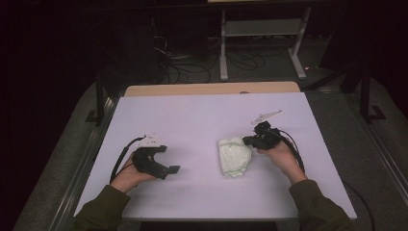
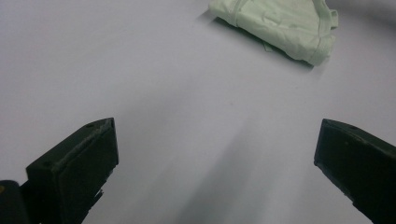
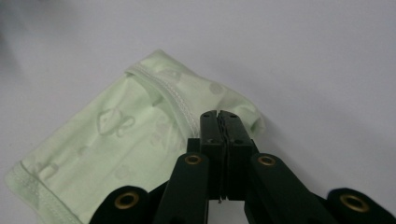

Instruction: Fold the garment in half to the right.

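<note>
A pale green folded cloth (image 1: 234, 156) lies on the white table (image 1: 192, 115), a little right of the middle. My right gripper (image 1: 248, 141) is at the cloth's upper right edge. In the right gripper view its jaws (image 3: 219, 114) are pressed together, with their tips over a corner of the cloth (image 3: 116, 140). I cannot tell whether any fabric is pinched. My left gripper (image 1: 168, 159) rests low over bare table to the left of the cloth. Its jaws (image 2: 218, 126) stand wide apart with nothing between them, and the cloth (image 2: 280, 28) lies farther ahead.
A wooden strip (image 1: 211, 89) runs along the table's far edge. Beyond it stand a white metal frame (image 1: 223, 48) and loose cables on the dark floor (image 1: 192, 67). The person's sleeves come in at the near edge.
</note>
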Demonstrator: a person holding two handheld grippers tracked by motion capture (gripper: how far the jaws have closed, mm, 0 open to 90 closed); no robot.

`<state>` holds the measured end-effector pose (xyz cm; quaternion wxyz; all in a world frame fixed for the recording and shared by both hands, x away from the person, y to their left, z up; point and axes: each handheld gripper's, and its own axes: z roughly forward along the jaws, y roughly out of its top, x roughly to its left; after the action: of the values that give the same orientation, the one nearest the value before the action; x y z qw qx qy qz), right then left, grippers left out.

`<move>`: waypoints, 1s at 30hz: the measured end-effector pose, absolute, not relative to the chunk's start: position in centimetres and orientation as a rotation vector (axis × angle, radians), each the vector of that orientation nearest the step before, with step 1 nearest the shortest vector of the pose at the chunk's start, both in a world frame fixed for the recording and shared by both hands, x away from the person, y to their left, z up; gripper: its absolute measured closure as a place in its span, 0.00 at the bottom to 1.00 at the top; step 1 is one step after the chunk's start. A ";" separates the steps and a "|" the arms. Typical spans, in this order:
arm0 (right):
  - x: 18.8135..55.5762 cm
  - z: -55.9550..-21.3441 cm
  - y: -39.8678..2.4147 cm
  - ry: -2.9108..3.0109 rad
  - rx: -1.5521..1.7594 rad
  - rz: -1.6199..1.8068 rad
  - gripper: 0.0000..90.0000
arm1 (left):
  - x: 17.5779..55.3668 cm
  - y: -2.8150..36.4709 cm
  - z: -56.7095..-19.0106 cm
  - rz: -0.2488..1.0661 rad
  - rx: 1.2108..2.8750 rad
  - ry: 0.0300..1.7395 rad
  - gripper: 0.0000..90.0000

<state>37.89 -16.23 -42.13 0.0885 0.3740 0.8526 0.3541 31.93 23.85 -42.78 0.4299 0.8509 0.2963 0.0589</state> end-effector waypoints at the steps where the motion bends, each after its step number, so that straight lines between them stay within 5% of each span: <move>1: 37.9 -42.2 -16.3 2.540 1.117 1.050 0.98 | 31.8 24.1 -42.9 0.147 2.120 0.742 0.00; 20: 37.6 -44.2 -16.6 2.570 1.142 1.005 0.98 | 30.1 26.4 -43.8 0.128 2.128 0.738 0.00; 30: 37.0 -43.0 -16.9 2.526 1.138 1.095 0.67 | 30.2 26.4 -44.1 0.138 2.136 0.756 0.00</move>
<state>37.02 -16.95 -43.04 0.0810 0.3808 0.8451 0.3663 30.20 26.36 -44.15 0.4221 0.8531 0.3018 0.0553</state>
